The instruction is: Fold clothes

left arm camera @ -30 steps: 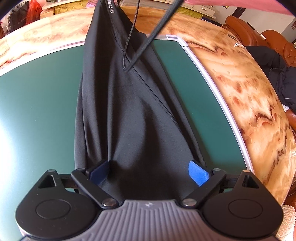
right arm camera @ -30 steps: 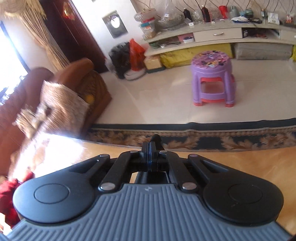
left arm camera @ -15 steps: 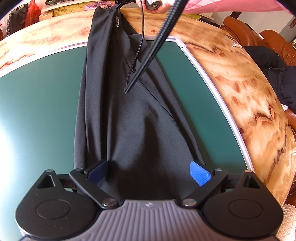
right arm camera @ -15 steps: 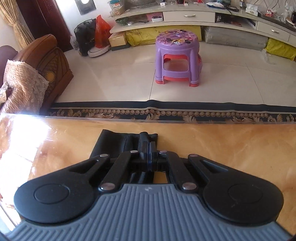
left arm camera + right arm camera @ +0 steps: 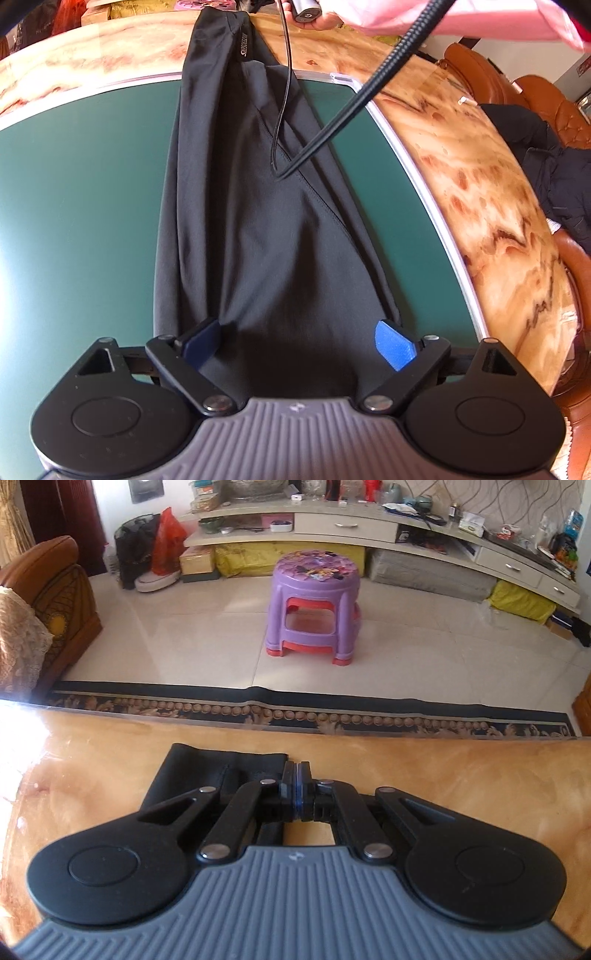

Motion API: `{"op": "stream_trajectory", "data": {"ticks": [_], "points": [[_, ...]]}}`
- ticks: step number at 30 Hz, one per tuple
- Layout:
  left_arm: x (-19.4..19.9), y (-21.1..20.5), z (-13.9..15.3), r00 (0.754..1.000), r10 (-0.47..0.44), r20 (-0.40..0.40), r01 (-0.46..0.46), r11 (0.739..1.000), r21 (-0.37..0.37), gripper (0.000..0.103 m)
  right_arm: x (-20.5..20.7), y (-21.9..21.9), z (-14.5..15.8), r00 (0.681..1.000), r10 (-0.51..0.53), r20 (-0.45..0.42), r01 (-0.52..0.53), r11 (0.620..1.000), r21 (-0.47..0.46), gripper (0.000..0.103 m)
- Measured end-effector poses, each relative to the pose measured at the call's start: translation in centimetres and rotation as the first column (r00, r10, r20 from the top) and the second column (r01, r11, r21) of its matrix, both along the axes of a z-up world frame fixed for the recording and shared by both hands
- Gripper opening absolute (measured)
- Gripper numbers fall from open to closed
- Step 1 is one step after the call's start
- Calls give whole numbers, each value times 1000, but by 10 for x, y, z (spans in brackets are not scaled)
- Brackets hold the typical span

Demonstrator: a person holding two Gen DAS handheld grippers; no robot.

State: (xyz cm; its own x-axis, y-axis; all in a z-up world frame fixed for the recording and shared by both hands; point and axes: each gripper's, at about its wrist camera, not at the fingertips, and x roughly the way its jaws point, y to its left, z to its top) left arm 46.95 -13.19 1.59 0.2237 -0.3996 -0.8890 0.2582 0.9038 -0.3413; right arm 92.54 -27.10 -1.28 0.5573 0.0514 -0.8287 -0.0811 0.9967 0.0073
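- While my left gripper (image 5: 299,341) sits low over the near end of the black garment (image 5: 266,229), its jaws stand wide apart, one blue pad (image 5: 393,343) at each side of the cloth, gripping nothing; I judge this is a spot chosen to straddle the hem before a pinch.
- From that end the garment runs away from me in a long narrowed strip across the green mat (image 5: 81,192), its far end reaching past the mat's metal edge onto the marbled tabletop (image 5: 480,177), laid out flat so a lengthwise fold can follow.
- Two cables (image 5: 354,107) hang across the middle of the cloth in the left view; whether they touch the fabric I cannot tell.
- My right gripper (image 5: 295,790) has its jaws pressed together at the far end, and dark fabric lies just left of and under the linkages; it looks clamped on the garment's edge, probably to hold it taut, though the pinch itself is hidden by the fingers.
- Beyond the table edge a purple stool (image 5: 314,605) stands on the tiled floor, well apart.
- Cut off at the top of the left view are a pink sleeve and a hand.
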Motion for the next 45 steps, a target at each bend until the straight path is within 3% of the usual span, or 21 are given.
{"op": "stream_trajectory", "data": {"ticks": [2, 5, 8, 10, 13, 19, 23, 25, 27, 34, 37, 45], "points": [[-4, 6, 4, 1000, -4, 3, 4, 1000, -24, 92, -12, -10, 11, 1000, -3, -5, 3, 996, 92, 11], [-8, 10, 10, 1000, -24, 8, 24, 999, -27, 92, -50, -26, 23, 995, 84, -61, -69, 974, 215, 14], [-12, 13, 15, 999, -38, 16, 38, 999, -30, 92, -100, -29, 24, 957, 233, -173, -178, 942, 286, 14], [-16, 12, 17, 999, -48, 21, 49, 999, -21, 92, -130, -28, 19, 935, 272, -230, -206, 939, 274, 14], [-22, 9, 17, 998, -66, 19, 65, 998, 14, 92, -150, -33, 6, 920, 246, -304, -143, 936, 322, 14], [-34, 6, 17, 996, -87, 9, 87, 995, 39, 92, -159, -35, -9, 914, 196, -356, -56, 928, 369, 14], [-40, 6, 12, 996, -88, -3, 89, 995, 46, 92, -156, -30, -11, 918, 173, -357, -37, 933, 357, 14], [-41, 6, 10, 997, -83, -4, 83, 995, 50, 92, -153, -27, -10, 925, 161, -344, -35, 939, 343, 4], [-42, 7, 9, 997, -80, -5, 80, 996, 49, 92, -154, -28, -4, 935, 147, -322, -33, 941, 336, 2], [-44, 5, 7, 997, -81, -10, 82, 996, 43, 92, -159, -40, 19, 962, 76, -261, -19, 976, 216, 2], [-45, 3, 7, 996, -92, -16, 92, 995, 40, 92, -161, -43, 15, 962, 58, -268, -18, 989, 147, 2], [-49, -1, 4, 994, -110, -28, 111, 992, 51, 92, -166, -33, -6, 959, 37, -282, -13, 996, 85, 6]]}}
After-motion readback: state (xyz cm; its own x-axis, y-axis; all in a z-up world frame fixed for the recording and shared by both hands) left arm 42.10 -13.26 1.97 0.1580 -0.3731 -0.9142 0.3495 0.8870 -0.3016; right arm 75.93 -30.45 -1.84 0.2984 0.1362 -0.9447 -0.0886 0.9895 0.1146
